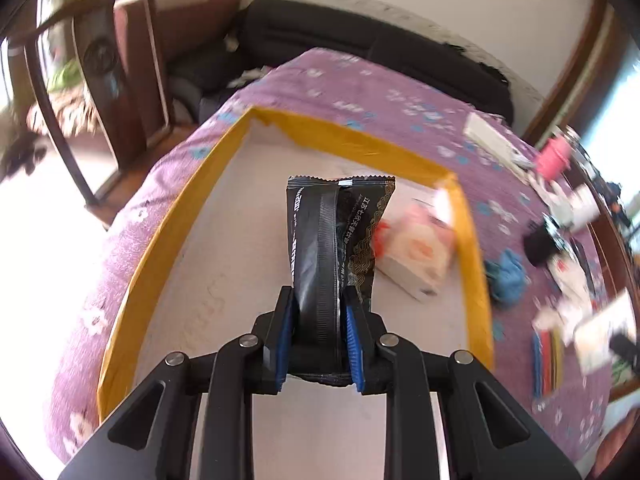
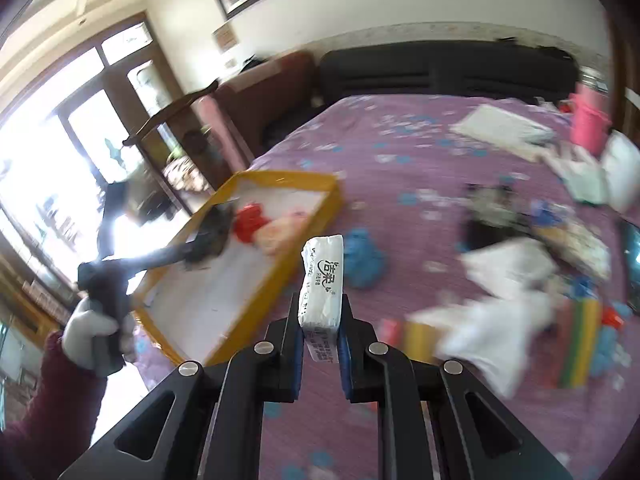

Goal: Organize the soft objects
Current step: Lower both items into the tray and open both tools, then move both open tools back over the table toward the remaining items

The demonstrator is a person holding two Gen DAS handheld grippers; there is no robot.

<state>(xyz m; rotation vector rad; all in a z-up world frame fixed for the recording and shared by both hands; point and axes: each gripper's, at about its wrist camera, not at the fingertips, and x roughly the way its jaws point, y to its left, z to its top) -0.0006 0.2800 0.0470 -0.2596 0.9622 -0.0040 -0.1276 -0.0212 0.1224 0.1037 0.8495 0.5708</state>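
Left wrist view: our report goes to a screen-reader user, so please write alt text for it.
The left tool is shut on a black snack packet, holding it over a yellow-rimmed tray on a purple flowered bedspread. A pale pink-and-white pack lies in the tray's right corner; a blue cloth lies outside it.

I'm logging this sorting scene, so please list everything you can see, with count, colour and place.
Tray: one, yellow rim, white floor, on bedspread.
Snack packet: one, black, in left gripper, over tray.
Pink-white pack: one, in tray.
Tissue pack: one, white, in right gripper.
Blue cloth: one, beside tray.
Bedspread: purple, floral.
Pink container: one, far edge.
Gloved hand: white glove, maroon sleeve, holding left gripper.
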